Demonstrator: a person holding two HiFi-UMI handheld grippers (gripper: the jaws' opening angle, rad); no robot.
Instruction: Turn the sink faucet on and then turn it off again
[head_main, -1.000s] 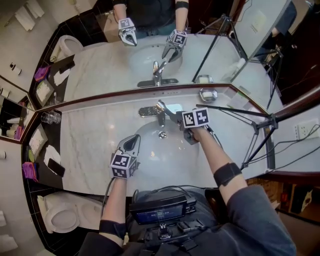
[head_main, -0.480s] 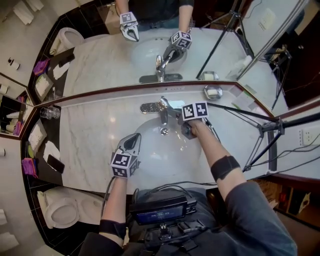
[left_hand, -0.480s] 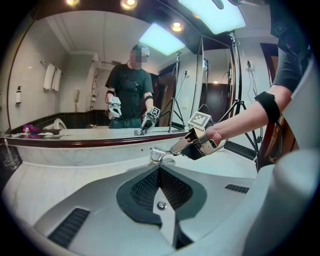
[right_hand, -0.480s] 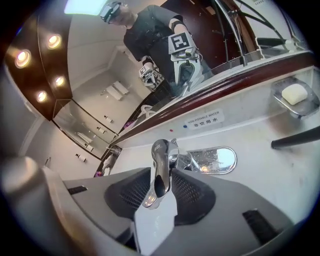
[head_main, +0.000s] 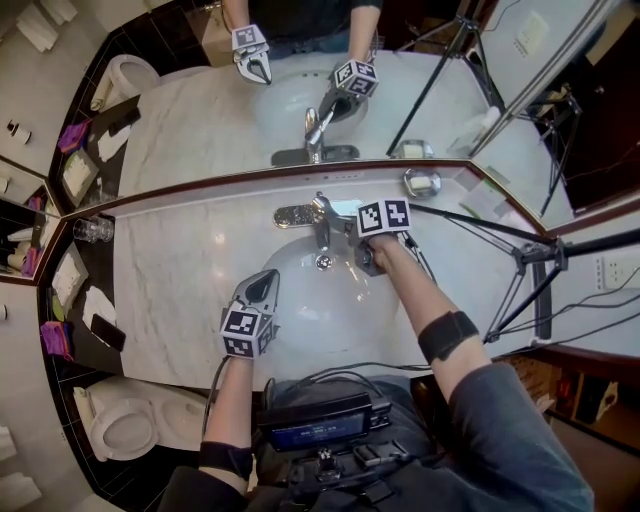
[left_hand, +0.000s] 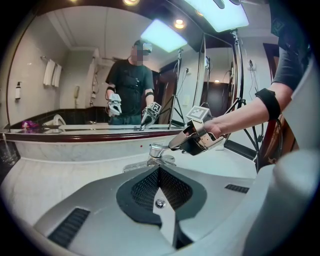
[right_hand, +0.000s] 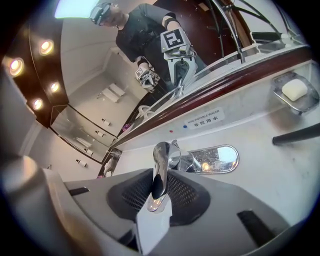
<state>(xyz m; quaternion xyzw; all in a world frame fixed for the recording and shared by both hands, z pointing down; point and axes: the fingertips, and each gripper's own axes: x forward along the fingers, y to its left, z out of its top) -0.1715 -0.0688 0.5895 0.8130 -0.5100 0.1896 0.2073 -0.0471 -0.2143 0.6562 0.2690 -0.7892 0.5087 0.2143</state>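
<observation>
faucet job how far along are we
Nothing looks done yet: no water shows in the basin. In hand: the right tongs have just been closing on the faucet lever. Still to do: turn it on, then off. The left tongs hang shut, idle.

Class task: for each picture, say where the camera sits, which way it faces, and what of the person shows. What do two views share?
Head view: on the head, looking steeply down at the sink; left gripper, right gripper and forearms show.
Left gripper view: on the shut left gripper, facing the mirror; the right forearm shows.
Right gripper view: on the right gripper; its jaws, just closing, grip the faucet handle.
Shared: that handle.
</observation>
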